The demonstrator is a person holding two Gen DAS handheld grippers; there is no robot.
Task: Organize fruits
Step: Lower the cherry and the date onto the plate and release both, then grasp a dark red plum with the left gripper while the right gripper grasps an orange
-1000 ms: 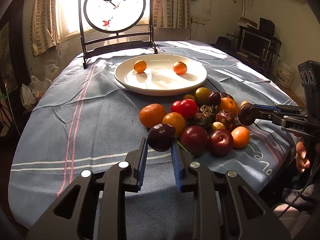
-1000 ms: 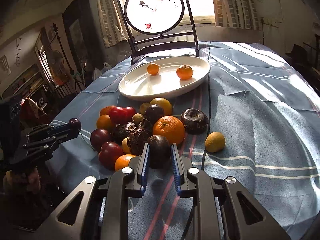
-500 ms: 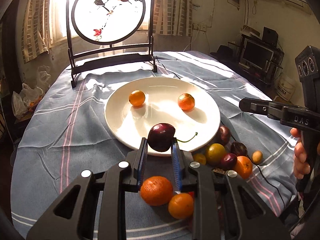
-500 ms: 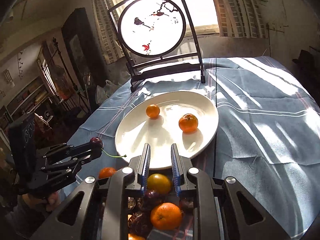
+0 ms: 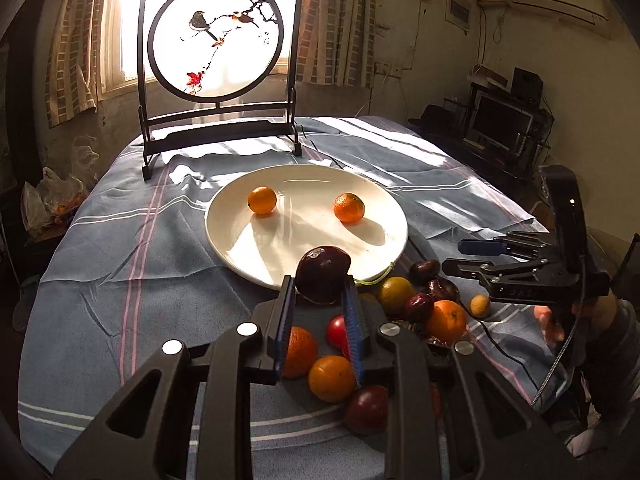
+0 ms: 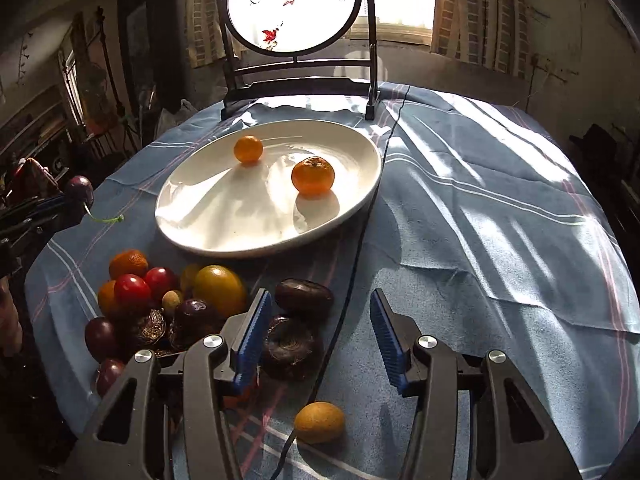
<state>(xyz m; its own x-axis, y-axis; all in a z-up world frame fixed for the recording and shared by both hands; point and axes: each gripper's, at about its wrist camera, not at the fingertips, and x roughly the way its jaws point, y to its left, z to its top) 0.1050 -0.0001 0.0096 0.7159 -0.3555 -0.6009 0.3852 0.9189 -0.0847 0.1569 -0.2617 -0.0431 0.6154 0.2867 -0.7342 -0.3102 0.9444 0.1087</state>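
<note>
My left gripper (image 5: 320, 285) is shut on a dark purple plum (image 5: 323, 270) with a green stem, held above the near rim of the white plate (image 5: 296, 240). Two small oranges (image 5: 262, 200) (image 5: 349, 207) lie on the plate. In the right wrist view, the plum (image 6: 79, 189) hangs left of the plate (image 6: 224, 216). My right gripper (image 6: 320, 305) is over the cloth at the right side of the fruit pile (image 6: 160, 300). Its jaws are opening, and nothing is held. A dark fruit (image 6: 304, 295) lies on the cloth under the gap, untouched.
A framed round screen with a bird painting (image 5: 216, 40) stands behind the plate. A black cable (image 6: 352, 264) runs across the blue striped cloth. A small yellow fruit (image 6: 319, 422) lies alone near the front edge. A person's hand (image 5: 548, 320) holds the right gripper.
The left gripper lifted the plum from the pile and carried it toward the plate. The right gripper swung over the pile toward the plate, and its jaws went from shut to apart.
</note>
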